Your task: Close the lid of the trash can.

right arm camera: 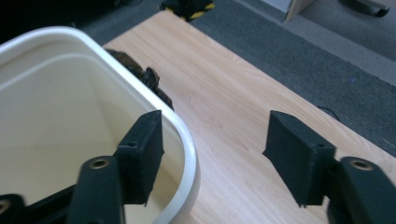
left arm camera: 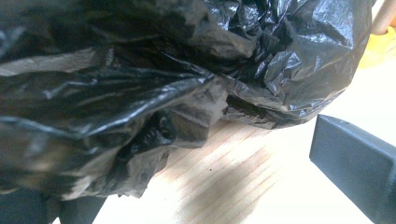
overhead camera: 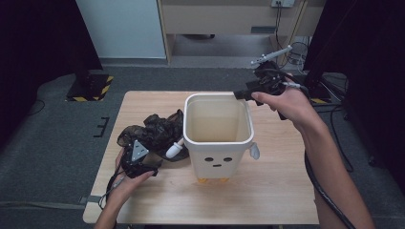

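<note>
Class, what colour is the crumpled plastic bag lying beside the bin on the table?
The plastic bag is glossy black, clearest in the left gripper view.

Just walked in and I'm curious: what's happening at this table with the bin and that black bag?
A person works with a gripper in each hand. The left gripper is at the crumpled black bag lying on the table beside the white bin. The right gripper is open, its jaws straddling the bin's far rim without pressing it. The bin looks empty.

I see dim, dark edges around the high view, even light on the pale wooden table (overhead camera: 267,191), overexposed glare in the left gripper view, the crumpled glossy black plastic bag (left arm camera: 140,84) blurred close up, right gripper view sharp
</note>
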A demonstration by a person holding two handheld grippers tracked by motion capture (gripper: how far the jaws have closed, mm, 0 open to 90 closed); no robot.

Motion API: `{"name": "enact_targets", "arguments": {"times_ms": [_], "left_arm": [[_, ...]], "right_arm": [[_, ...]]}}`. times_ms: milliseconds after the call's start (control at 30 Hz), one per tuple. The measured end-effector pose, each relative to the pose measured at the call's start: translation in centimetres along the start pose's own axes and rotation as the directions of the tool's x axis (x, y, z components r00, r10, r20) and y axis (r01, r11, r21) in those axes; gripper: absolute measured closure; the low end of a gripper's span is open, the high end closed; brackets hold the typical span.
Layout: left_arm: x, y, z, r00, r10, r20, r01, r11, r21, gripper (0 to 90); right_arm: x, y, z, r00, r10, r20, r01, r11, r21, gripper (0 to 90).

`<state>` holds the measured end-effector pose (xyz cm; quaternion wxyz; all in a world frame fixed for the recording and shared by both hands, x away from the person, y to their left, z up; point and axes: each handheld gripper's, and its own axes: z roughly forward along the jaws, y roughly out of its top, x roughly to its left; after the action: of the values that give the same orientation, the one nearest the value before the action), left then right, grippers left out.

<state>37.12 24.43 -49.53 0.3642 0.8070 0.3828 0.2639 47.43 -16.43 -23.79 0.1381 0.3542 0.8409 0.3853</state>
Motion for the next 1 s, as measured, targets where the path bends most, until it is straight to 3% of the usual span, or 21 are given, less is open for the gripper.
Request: {"name": "enact_targets", "arguments": {"times_ms": [100, 433, 500, 833, 1000], "left_arm": [[0.0, 0.0, 0.0, 1.0, 0.002, 0.0, -0.002, 1.0, 0.002, 4.2], [0.0, 0.0, 0.1, 1.0, 0.004, -0.001, -0.004, 1.0, 0.004, 4.2], [0.0, 0.0, 0.0, 1.0, 0.005, -0.002, -0.005, 1.0, 0.005, 4.2], [0.0, -0.1, -0.1, 1.0, 0.001, -0.009, -0.001, 1.0, 0.004, 4.2], [-0.1, -0.1, -0.2, 0.9999, 0.004, -0.011, -0.004, 1.0, 0.006, 4.2]], "right_arm": [[-0.2, 0.0, -0.1, 0.9994, 0.031, -0.013, -0.032, 0.999, -0.031, 28.2], [-1.0, -0.4, -1.0, 0.9955, 0.091, -0.027, -0.093, 0.991, -0.096, 20.4], [-1.2, -0.6, -1.2, 0.9946, 0.103, -0.006, -0.103, 0.988, -0.113, 15.4], [-3.1, -2.6, -2.2, 0.9865, 0.158, 0.044, -0.149, 0.977, -0.155, 10.7], [-4.0, -3.9, -2.3, 0.9827, 0.169, 0.076, -0.155, 0.975, -0.156, 8.8]]}}
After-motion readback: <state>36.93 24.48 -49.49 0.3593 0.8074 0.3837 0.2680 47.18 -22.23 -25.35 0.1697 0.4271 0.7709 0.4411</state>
